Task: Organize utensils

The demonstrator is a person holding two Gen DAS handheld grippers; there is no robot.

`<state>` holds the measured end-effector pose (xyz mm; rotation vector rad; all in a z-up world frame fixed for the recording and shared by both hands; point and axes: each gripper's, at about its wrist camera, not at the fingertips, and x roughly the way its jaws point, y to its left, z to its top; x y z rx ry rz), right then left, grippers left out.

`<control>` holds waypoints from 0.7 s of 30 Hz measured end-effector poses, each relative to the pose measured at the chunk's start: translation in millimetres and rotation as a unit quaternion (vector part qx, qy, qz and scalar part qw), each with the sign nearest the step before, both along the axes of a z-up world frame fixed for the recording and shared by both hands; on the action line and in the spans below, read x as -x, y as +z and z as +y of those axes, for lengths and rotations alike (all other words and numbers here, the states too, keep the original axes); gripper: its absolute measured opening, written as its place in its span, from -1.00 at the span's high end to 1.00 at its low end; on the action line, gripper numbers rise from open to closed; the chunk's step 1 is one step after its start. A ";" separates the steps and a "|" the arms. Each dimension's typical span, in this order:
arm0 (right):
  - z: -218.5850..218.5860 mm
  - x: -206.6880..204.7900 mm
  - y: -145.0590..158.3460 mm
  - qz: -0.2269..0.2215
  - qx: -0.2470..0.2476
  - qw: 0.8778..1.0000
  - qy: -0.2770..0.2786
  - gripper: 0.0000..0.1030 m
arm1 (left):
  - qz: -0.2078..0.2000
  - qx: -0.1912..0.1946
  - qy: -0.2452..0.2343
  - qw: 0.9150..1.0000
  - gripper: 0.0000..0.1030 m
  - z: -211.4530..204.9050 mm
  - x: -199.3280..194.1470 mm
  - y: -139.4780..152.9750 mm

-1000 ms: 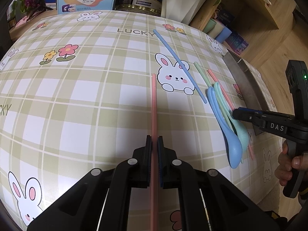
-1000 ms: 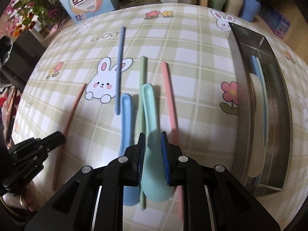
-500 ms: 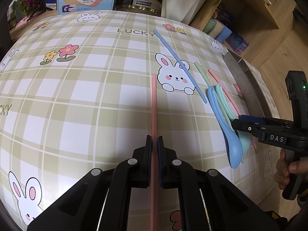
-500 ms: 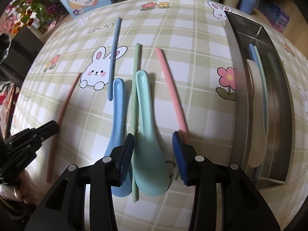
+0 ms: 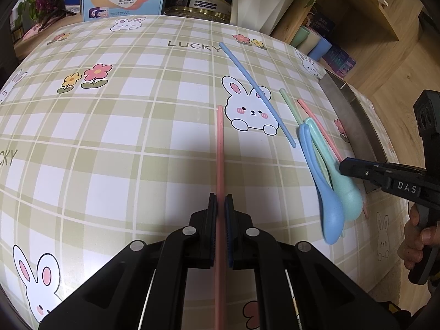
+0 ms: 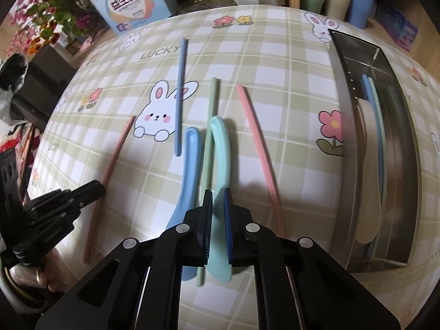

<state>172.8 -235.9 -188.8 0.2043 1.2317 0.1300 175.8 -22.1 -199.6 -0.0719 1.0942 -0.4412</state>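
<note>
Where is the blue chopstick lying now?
The blue chopstick lies alone on the tablecloth, crossing the printed rabbit's ear, left of the green chopstick in the right wrist view.

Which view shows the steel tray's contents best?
The right wrist view: the steel tray lies open to it, utensils visible inside. The left wrist view catches only its outer wall, edge-on, contents hidden.

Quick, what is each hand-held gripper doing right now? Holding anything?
Left hand-held gripper: closed on a pink chopstick.
Right hand-held gripper: closed on the green spoon.
</note>
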 end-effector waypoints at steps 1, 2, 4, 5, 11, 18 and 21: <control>2.3 -0.1 -0.8 0.001 -0.002 1.000 0.002 0.84 | 0.000 0.000 0.000 1.000 0.86 0.0 -0.1 0.0; 4.8 0.2 -1.4 0.002 -0.005 1.000 0.006 0.84 | 0.000 0.000 0.000 1.000 0.86 0.2 0.0 0.0; 9.9 0.2 -2.4 0.002 -0.009 1.000 0.013 0.84 | 0.000 0.000 0.000 1.000 0.86 0.2 -0.1 0.0; 12.1 -0.1 -2.3 0.002 -0.007 1.000 0.017 0.84 | 0.000 0.000 0.000 1.000 0.86 0.1 -0.1 0.1; 21.8 -6.2 -1.9 -0.001 0.007 1.000 0.027 0.84 | 0.000 0.000 0.000 1.000 0.86 0.2 0.0 -0.2; 4.0 -2.6 -4.5 0.007 0.012 1.000 -0.012 0.80 | 0.000 0.000 0.001 1.000 0.86 0.0 0.3 -0.1; 2.4 0.5 -7.3 0.007 0.003 1.000 -0.017 0.79 | 0.000 0.001 0.001 1.000 0.86 0.1 0.1 -0.2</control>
